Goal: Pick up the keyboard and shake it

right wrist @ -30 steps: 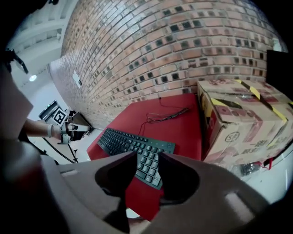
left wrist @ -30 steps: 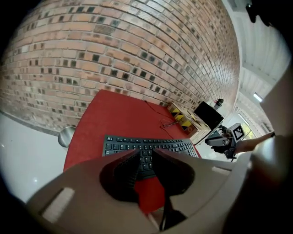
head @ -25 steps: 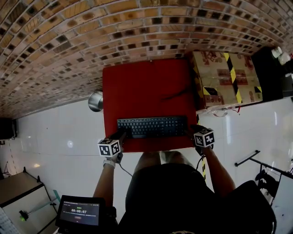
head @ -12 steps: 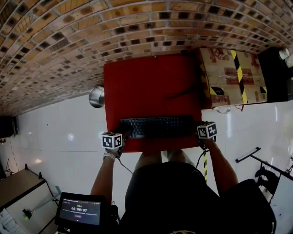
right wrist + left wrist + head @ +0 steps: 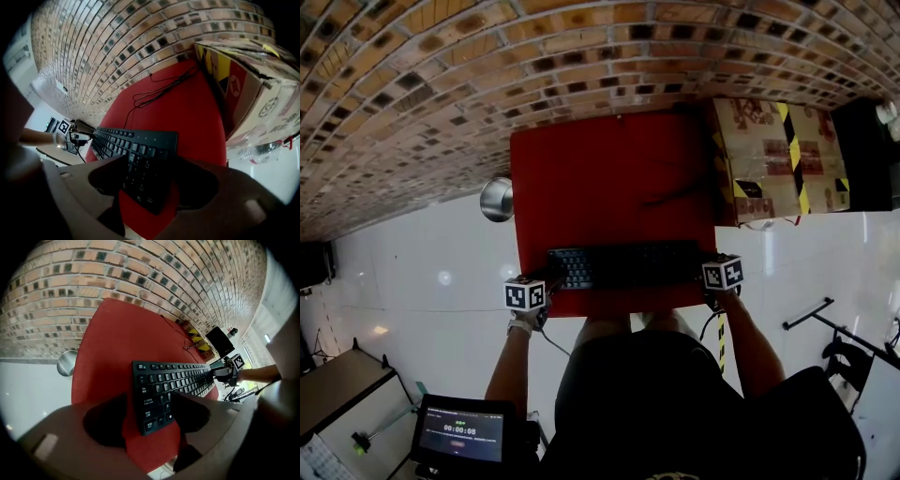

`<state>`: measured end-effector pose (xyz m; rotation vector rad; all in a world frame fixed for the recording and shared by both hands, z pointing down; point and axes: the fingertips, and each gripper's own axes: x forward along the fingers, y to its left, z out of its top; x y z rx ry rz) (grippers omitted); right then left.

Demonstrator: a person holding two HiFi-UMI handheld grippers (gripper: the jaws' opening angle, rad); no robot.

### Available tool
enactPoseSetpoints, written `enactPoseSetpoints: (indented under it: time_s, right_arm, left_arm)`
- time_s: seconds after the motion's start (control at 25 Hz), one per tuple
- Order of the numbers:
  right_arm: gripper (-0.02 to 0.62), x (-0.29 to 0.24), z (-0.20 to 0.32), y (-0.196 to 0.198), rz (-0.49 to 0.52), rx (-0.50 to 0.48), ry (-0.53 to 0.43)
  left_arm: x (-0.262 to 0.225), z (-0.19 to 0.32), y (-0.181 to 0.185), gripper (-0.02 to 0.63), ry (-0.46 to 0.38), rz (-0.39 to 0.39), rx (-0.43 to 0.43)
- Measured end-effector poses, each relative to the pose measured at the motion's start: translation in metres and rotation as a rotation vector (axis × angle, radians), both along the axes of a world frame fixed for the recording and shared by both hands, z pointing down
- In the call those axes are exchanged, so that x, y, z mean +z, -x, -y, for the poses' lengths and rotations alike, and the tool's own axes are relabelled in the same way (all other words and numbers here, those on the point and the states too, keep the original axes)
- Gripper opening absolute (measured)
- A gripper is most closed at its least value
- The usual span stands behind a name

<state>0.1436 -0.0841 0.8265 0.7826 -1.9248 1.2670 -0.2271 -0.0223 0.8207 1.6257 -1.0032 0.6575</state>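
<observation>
A black keyboard [image 5: 623, 265] lies flat near the front edge of the red table [image 5: 600, 178]. My left gripper [image 5: 551, 281] is at its left end and my right gripper [image 5: 705, 274] at its right end. In the left gripper view the keyboard's [image 5: 164, 385] left end lies between the jaws of the gripper [image 5: 147, 414], which are opening; red table shows between the left finger [image 5: 105, 420] and the keyboard's edge. In the right gripper view the keyboard's [image 5: 136, 147] right end lies between that gripper's [image 5: 152, 180] opening jaws. Neither gripper lifts it.
A cardboard box [image 5: 769, 159] with yellow-black tape stands against the table's right side. The keyboard's cable [image 5: 670, 195] runs toward it. A round metal object [image 5: 497, 199] stands on the floor left of the table. A brick wall is behind, and a tablet [image 5: 459, 431] is at the lower left.
The head view shifts slightly. The keyboard stays on the table and both grippers stay at its ends; no lift or clear movement shows.
</observation>
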Motion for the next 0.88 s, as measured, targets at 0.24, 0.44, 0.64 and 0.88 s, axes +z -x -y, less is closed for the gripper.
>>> enactPoseSetpoints:
  time_s: [0.24,0.44,0.64,0.88]
  right_arm:
    - [0.293,-0.008,-0.006,-0.001,0.061,-0.025,0.044]
    - [0.274,-0.011,-0.002,-0.001,0.142,-0.001,0.086]
    - [0.255,-0.014,0.000,-0.002,0.224,0.049,0.140]
    - [0.255,-0.027,0.001,-0.001,0.340,0.067,0.176]
  left_arm:
    - [0.002,0.000,-0.014,0.309,0.044,-0.081,0.024]
    - [0.004,0.001,-0.008,0.233,0.067,-0.118,0.028]
    - [0.004,0.001,-0.008,0.219,0.089,-0.095,0.043]
    - [0.007,0.003,-0.007,0.213,0.085,-0.098,0.005]
